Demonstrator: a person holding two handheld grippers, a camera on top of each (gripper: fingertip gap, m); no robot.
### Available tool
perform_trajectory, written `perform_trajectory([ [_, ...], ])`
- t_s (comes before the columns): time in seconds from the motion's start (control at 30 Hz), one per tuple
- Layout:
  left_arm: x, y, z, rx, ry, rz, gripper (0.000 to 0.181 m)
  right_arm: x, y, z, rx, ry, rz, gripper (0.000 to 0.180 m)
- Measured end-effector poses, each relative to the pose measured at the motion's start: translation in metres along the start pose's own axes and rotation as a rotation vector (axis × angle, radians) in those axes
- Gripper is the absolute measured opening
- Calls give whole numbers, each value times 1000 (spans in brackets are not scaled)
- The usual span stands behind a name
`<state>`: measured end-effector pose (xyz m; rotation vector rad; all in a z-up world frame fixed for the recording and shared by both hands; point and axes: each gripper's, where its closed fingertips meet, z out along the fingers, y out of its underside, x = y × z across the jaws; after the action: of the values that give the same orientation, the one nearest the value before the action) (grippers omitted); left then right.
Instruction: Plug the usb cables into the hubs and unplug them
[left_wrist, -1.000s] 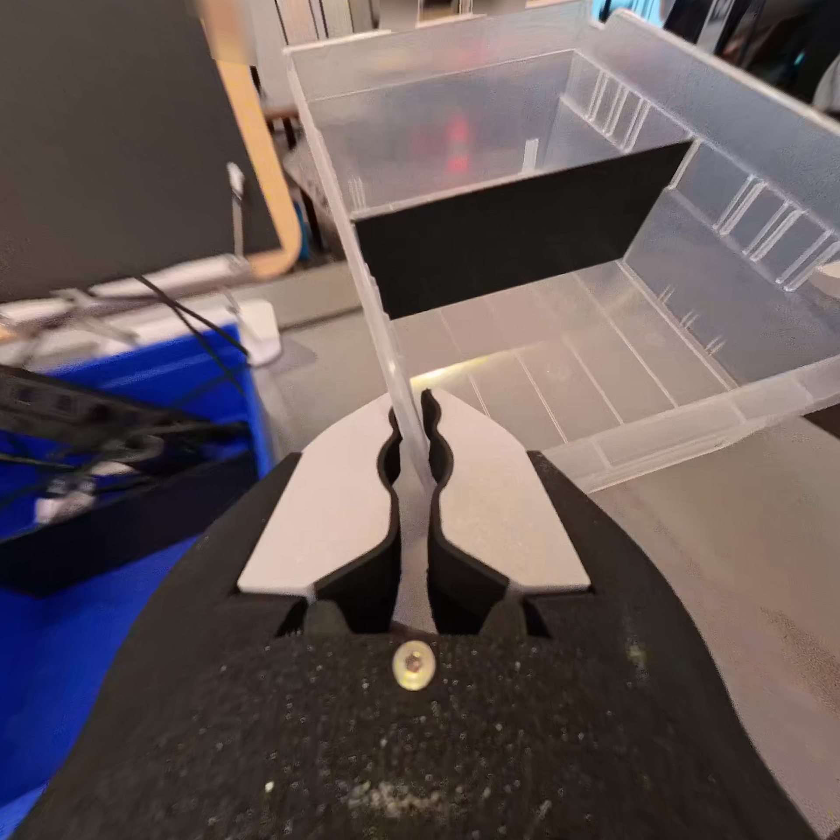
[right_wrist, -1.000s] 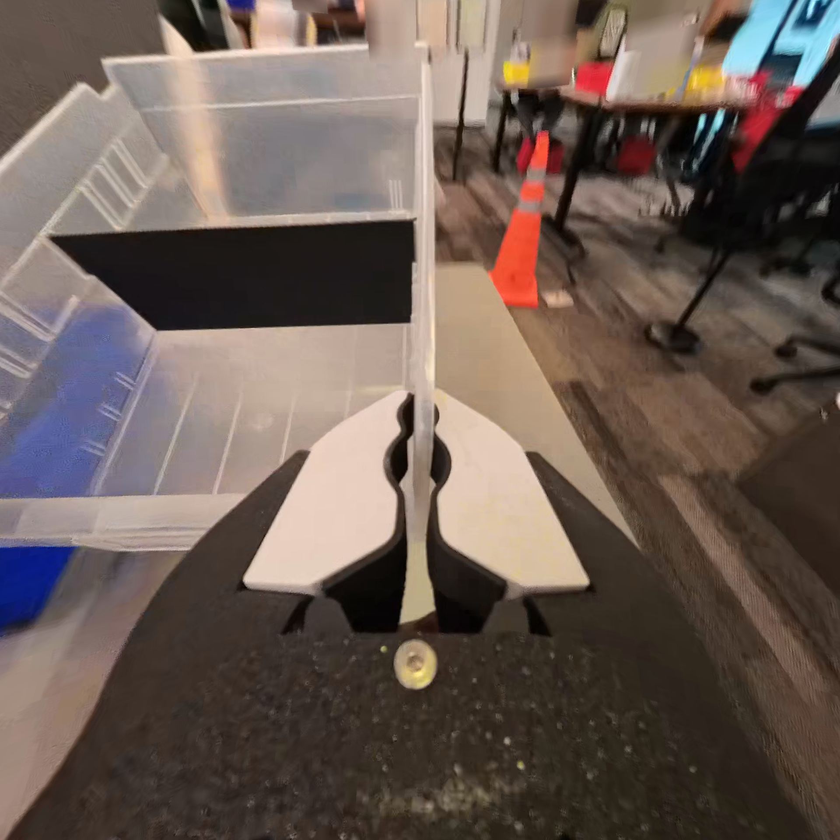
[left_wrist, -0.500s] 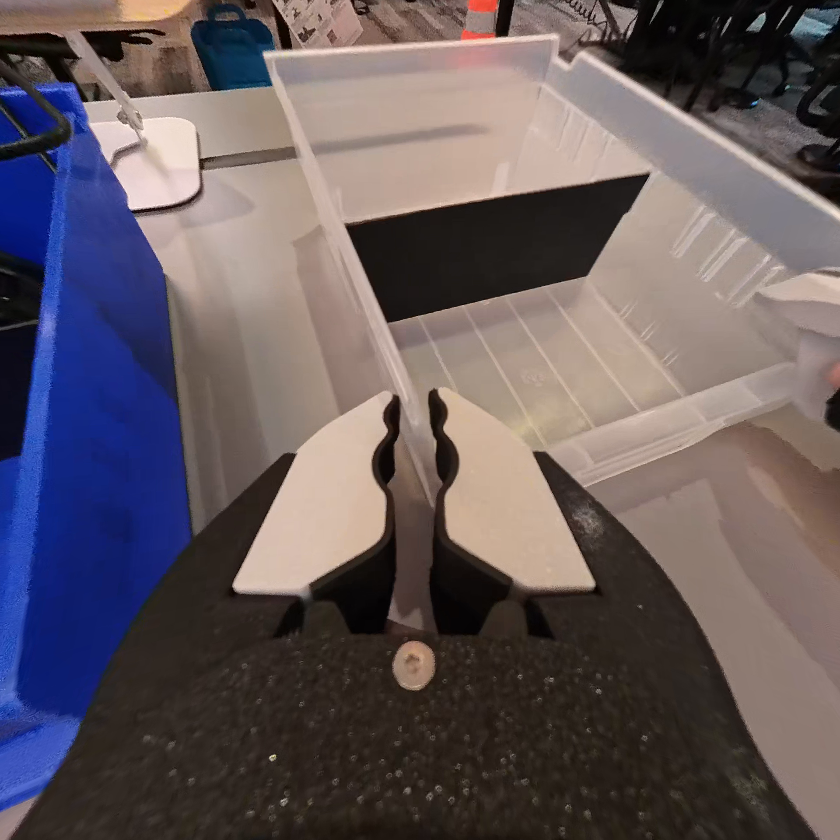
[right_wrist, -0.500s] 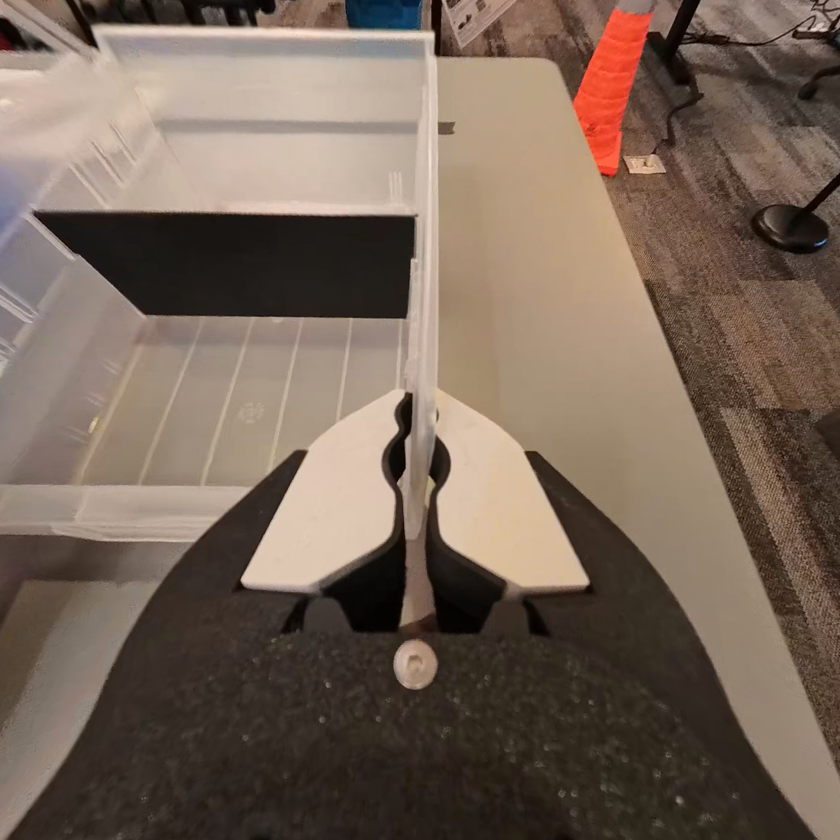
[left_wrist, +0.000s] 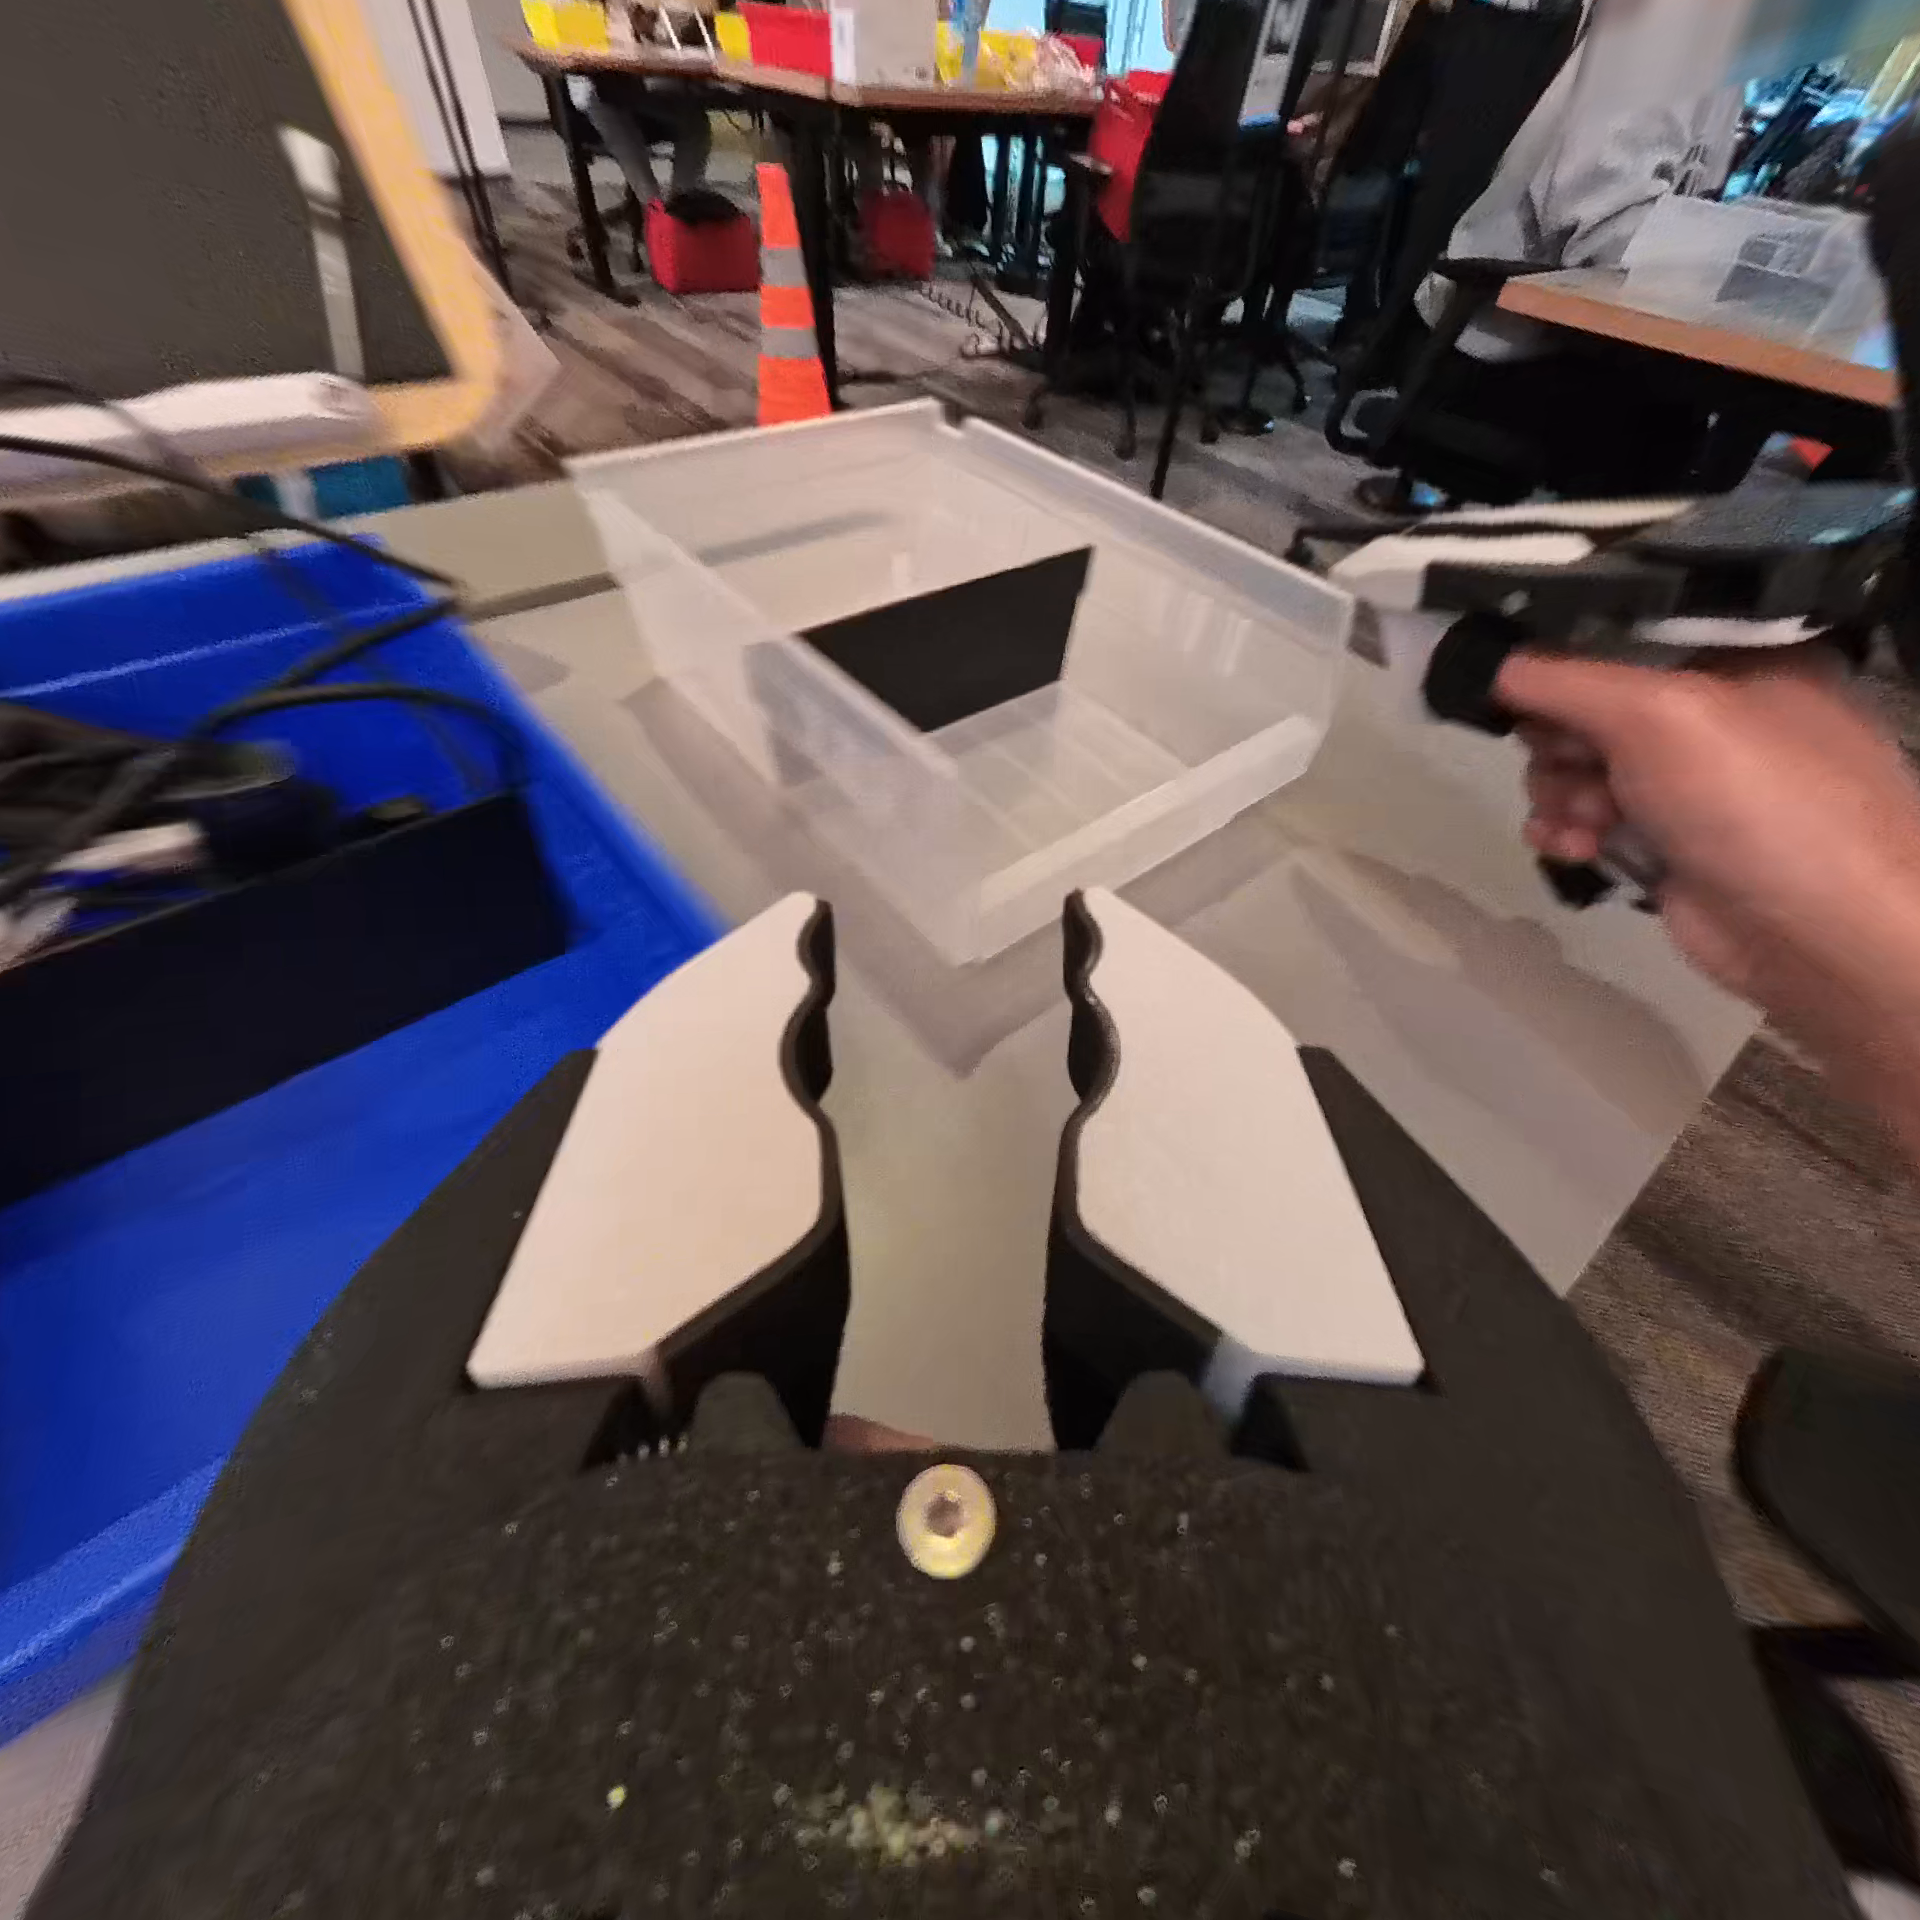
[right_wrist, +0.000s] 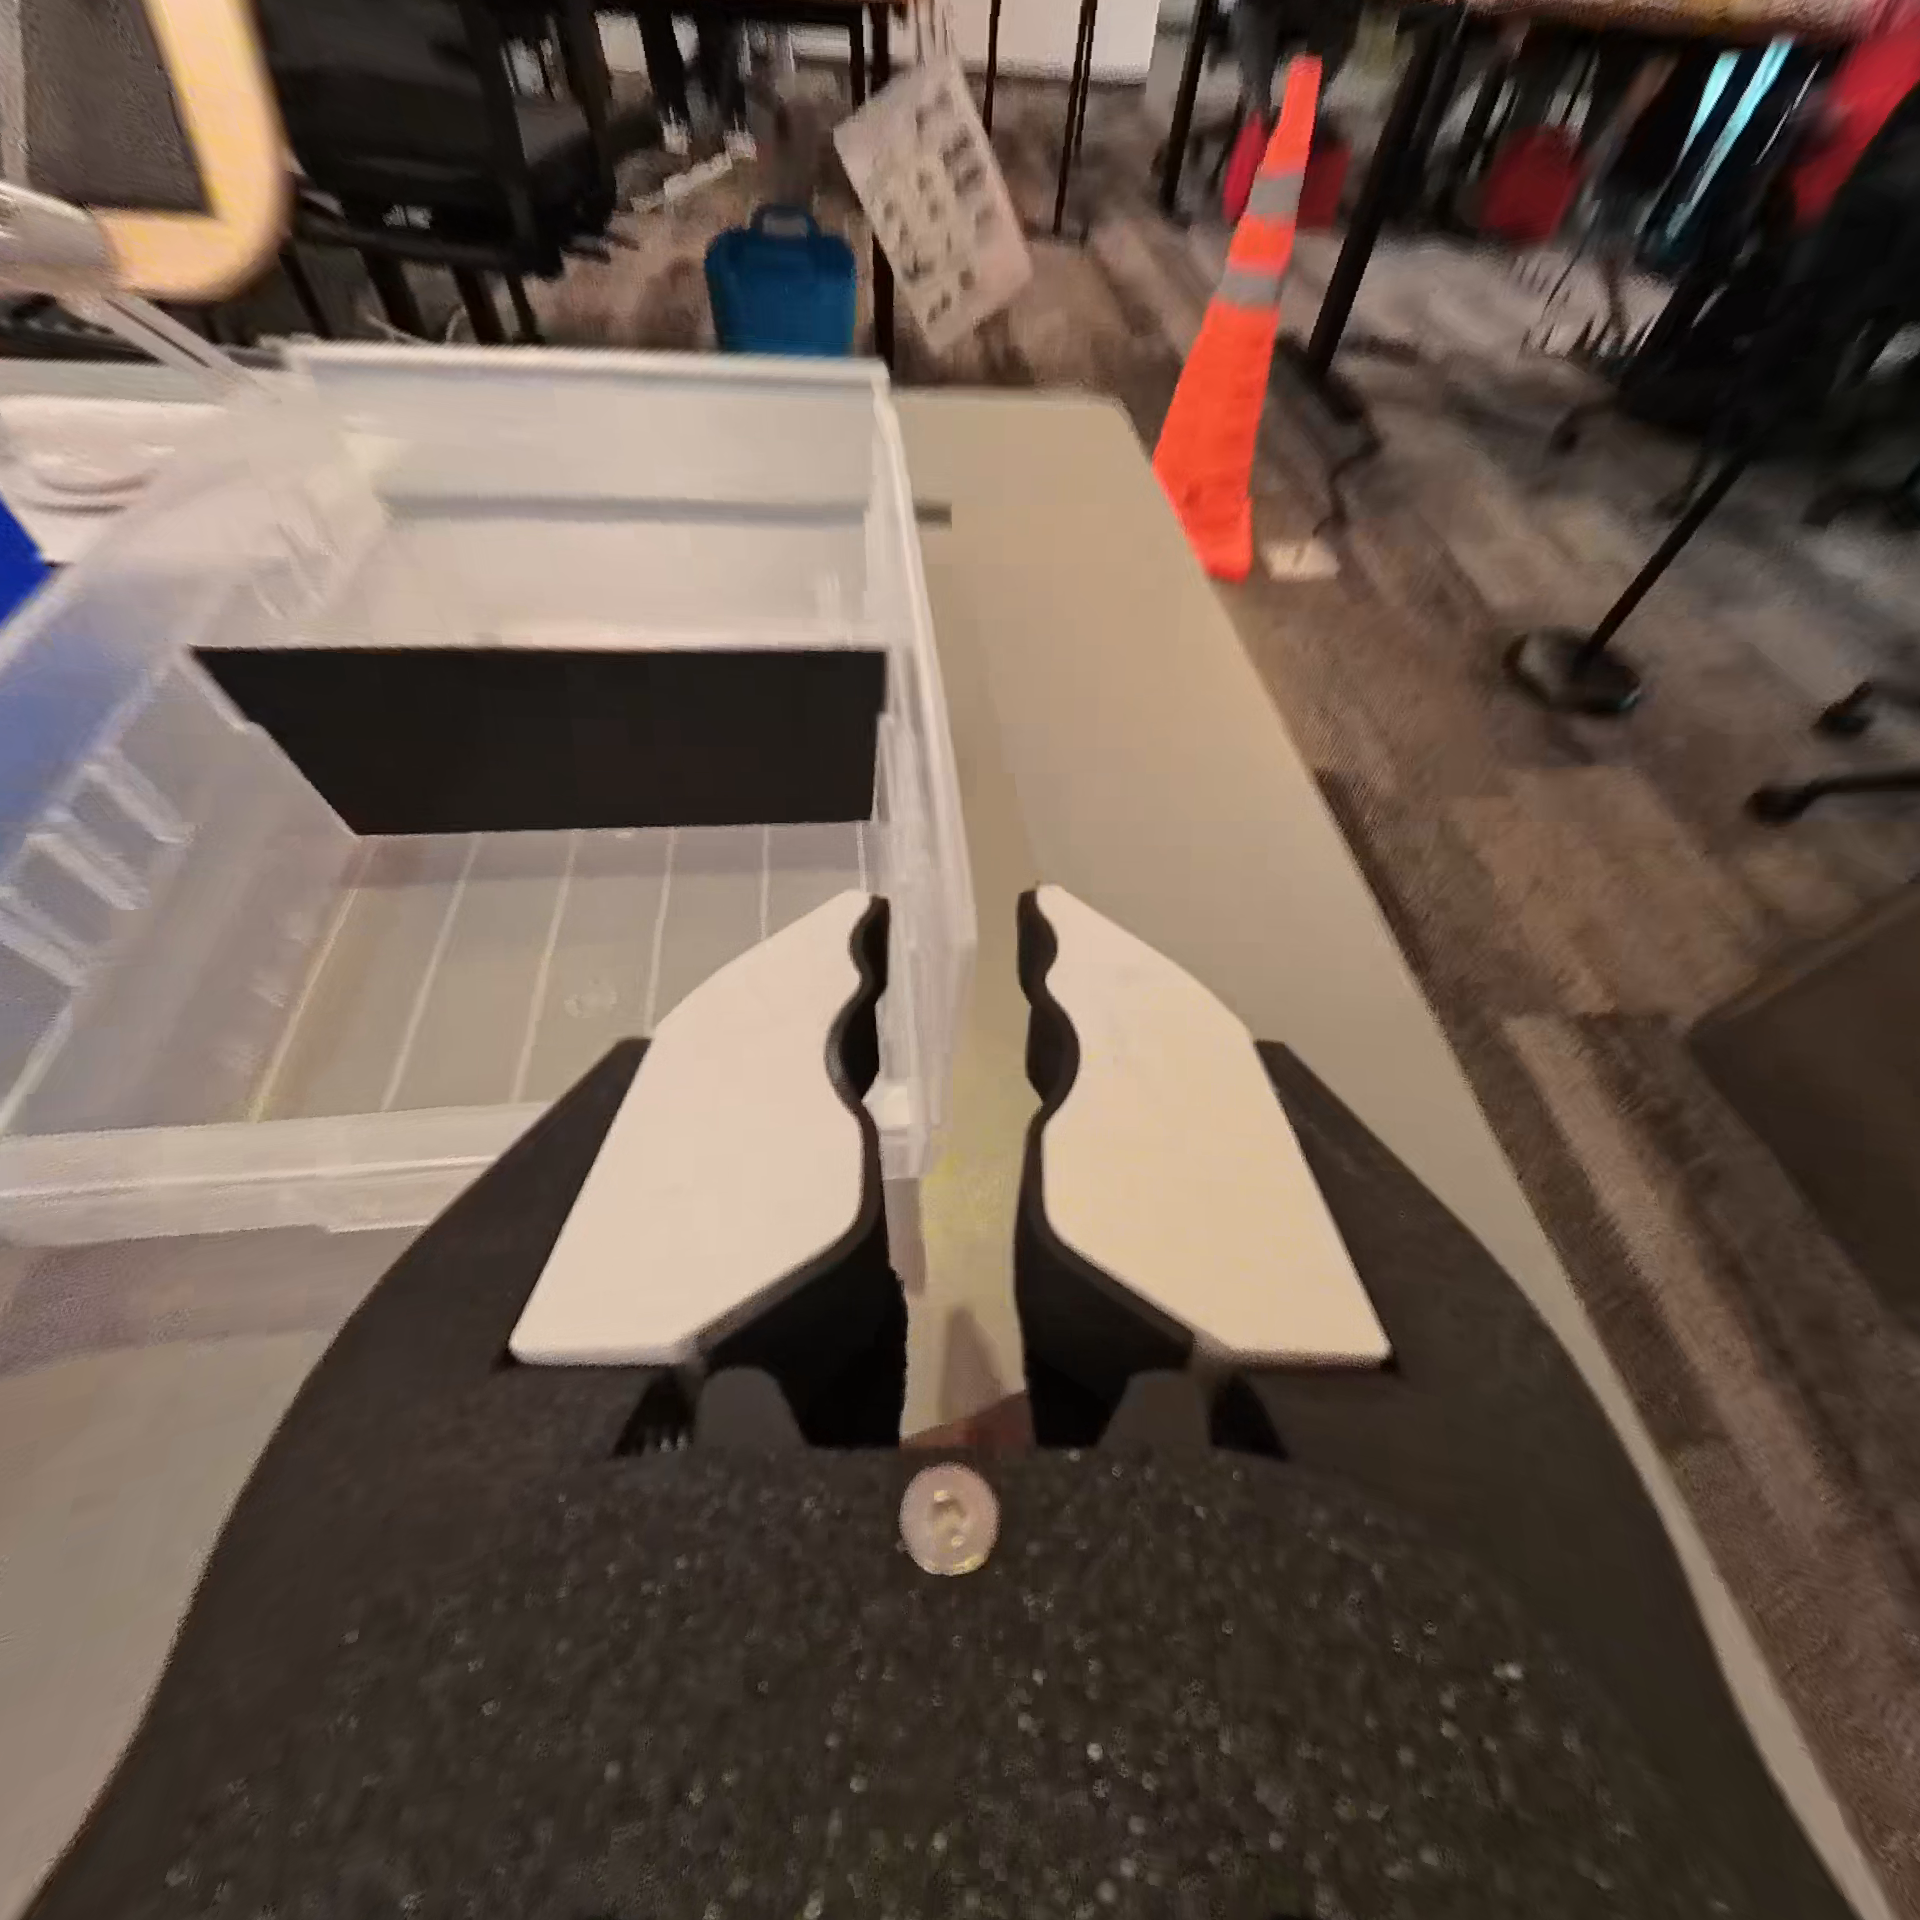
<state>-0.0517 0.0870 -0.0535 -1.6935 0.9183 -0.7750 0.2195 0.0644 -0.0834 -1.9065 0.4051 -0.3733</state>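
A clear bin (left_wrist: 1039, 790) with a black divider (left_wrist: 966, 649) across it sits on the grey surface (left_wrist: 1403, 1018), and a blue bin (left_wrist: 312, 1195) stands just beside it on its left. The cables (left_wrist: 312, 686) lie tangled in the blue bin behind a black divider; the hubs cannot be made out in the blur there.

The left hand-held gripper (left_wrist: 948, 914) hovers released over bare surface, short of the clear bin's front corner, with nothing between its fingers. The right hand-held gripper (right_wrist: 954, 909) is also spread apart, and the clear bin's (right_wrist: 468, 935) right wall stands loose in the gap, close to the inner finger.

Only the left wrist view shows the cables, most of the blue bin, and the other hand-held gripper held level at the clear bin's right rim by a person's hand (left_wrist: 1704, 821). The right wrist view shows the surface's (right_wrist: 1122, 790) right edge and floor beyond. An orange cone (right_wrist: 1236, 343) stands on the floor past the surface, among chairs and desks.
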Motion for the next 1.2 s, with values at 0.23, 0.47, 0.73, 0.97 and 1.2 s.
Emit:
perform_trajectory([
  [0.23, -193, 54, -99, -66, -433, 8, 56, -205, -13, -49, 8, -485, -199, 34],
  [0.47, -216, 84, -64, -188, -330, -147, 23, -307, 58, -30, -240, -371, -9, 40],
  [0.73, -263, 78, -101, -205, -439, -148, 3, -344, 36, -43, -136, -232, -32, 4],
  [0.97, -363, 74, -177, -167, -535, -85, 3, -463, 18, -56, -18, -286, -102, 4],
  [1.2, -424, 113, -218, -212, -566, -155, 3, -547, 38, -44, -101, -365, -160, 4],
])
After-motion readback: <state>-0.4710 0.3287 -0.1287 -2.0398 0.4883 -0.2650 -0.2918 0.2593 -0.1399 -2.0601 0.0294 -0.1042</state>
